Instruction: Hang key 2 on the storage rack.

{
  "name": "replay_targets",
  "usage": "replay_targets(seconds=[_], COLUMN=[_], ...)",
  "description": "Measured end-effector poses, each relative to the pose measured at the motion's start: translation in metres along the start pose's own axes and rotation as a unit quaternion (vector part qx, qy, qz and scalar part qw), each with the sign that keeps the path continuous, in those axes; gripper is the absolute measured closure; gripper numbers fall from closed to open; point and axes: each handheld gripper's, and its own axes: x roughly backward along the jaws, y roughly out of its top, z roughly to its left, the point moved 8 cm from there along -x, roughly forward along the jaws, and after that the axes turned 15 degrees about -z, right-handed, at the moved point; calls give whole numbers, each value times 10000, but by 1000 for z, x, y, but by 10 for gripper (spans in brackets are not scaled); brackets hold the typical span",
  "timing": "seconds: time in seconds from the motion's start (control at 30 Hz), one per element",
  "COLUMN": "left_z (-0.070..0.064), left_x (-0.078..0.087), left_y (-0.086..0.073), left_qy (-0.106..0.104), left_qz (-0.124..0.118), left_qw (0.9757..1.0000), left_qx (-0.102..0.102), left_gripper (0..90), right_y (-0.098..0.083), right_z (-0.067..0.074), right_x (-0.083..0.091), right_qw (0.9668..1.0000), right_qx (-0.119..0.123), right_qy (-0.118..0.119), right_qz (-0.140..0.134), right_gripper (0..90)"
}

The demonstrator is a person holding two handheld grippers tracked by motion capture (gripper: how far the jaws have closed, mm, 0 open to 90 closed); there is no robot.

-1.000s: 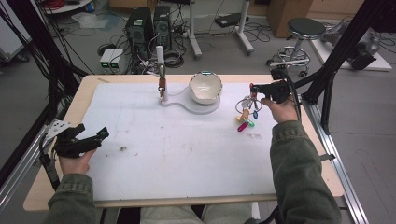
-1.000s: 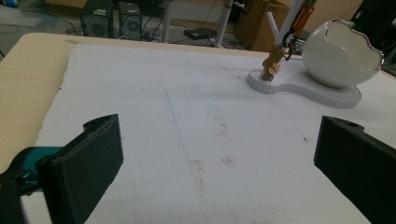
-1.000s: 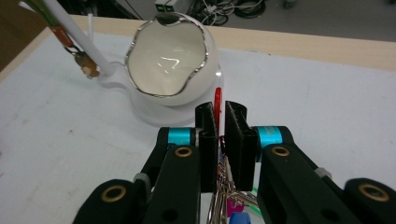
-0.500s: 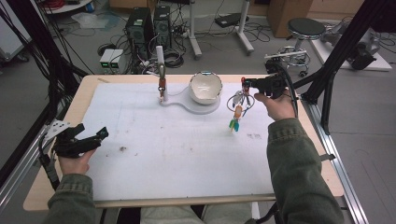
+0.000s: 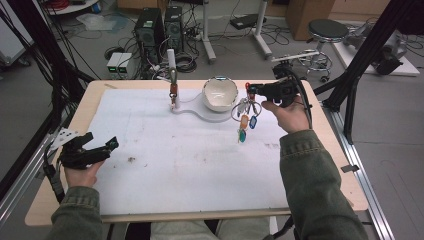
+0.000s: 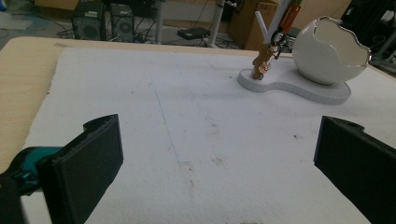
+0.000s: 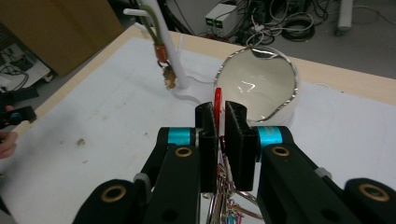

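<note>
- So, starting at the far left: your left gripper (image 5: 102,147) sits low over the near-left part of the white mat (image 5: 190,165), close to the mat's left edge and the bare strip of the wooden table (image 5: 87,107). Jaws are spread wide with nothing between them; in the left gripper view there's just stained mat between the two black pads.
- Middle of the mat is wide open, only a few dark smudges, so plenty of room to sweep across there.
- Up near the far edge you've got the white stand (image 5: 172,80) with a small keychain hanging on its peg, on a flat white base that runs right to the white bowl (image 5: 220,94) with the jagged silvery rim.
- Just right of the bowl, your right gripper (image 5: 252,90) is held up off the table, jaws squeezed together on a red tag (image 7: 217,100). The key bunch (image 5: 245,117) dangles below it from rings, coloured tags hanging clear above the mat, near the bowl but not touching it.
- In the right gripper view the bowl's opening sits right behind the pinched tag.
- Right of your hand it's tight: the mat's right edge and the table's edge are close, with a black frame post just beyond.
</note>
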Motion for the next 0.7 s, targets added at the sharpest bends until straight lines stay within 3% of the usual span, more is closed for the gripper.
replay_targets(seconds=[0.17, 0.33, 0.7], left_z=[-8, -24, -43], left_x=[-2, -8, -11], left_y=[1, 2, 11], left_qy=[-115, -360, -622], left_qz=[14, 46, -22], left_qw=[9999, 9991, 9978], left_qx=[-77, -197, -225], left_gripper=[18, 18, 18], right_y=[0, 0, -3], right_z=[18, 34, 72], right_x=[-6, -14, -31], right_qw=[9998, 9994, 9971], right_qx=[74, 119, 228], right_qy=[194, 324, 697], right_qz=[34, 52, 212], right_gripper=[840, 839, 840])
